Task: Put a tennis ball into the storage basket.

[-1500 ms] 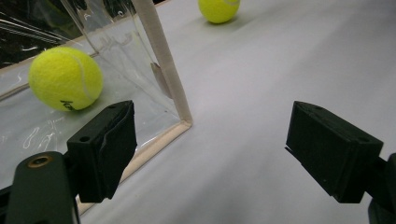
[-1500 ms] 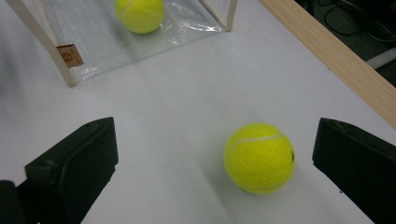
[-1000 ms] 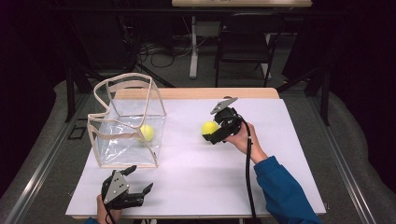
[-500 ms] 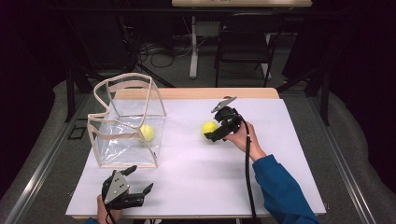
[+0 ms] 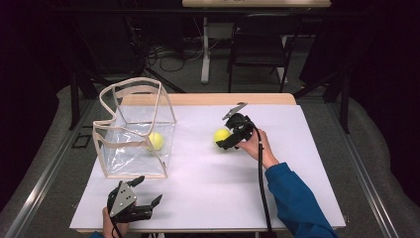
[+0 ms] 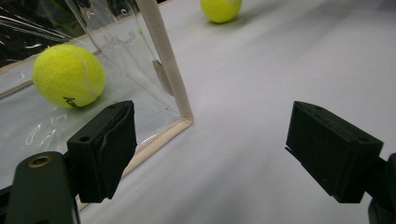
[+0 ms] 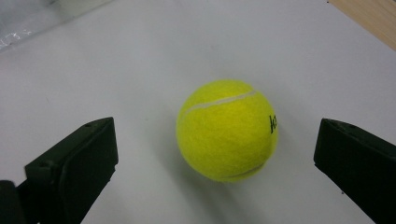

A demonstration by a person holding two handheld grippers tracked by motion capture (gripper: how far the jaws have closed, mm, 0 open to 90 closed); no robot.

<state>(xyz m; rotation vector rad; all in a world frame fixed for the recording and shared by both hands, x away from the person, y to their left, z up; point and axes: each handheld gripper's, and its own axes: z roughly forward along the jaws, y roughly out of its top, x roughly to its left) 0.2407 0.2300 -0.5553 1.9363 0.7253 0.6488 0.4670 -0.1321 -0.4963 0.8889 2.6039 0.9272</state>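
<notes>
Tennis ball (image 7: 227, 129) sits on the white table (image 5: 208, 193) right of centre, loose. We see the right gripper (image 5: 227, 140) at it, jaws spread wide with the ball between them, gaps on both sides, nothing gripped. A second tennis ball (image 5: 155, 141) lies inside the clear bag (image 5: 115, 148) on the table's left. We see the left gripper (image 5: 144, 195) near the front edge just in front of the bag, jaws wide apart and empty.

1. Far tennis ball (image 6: 221, 9): top cut by left gripper view's upper edge.
2. Ball print (image 7: 272, 123): wraps round, unreadable.
3. Left hand (image 5: 110, 227): mostly under the left tool (image 5: 145, 198), cropped at bottom.
</notes>
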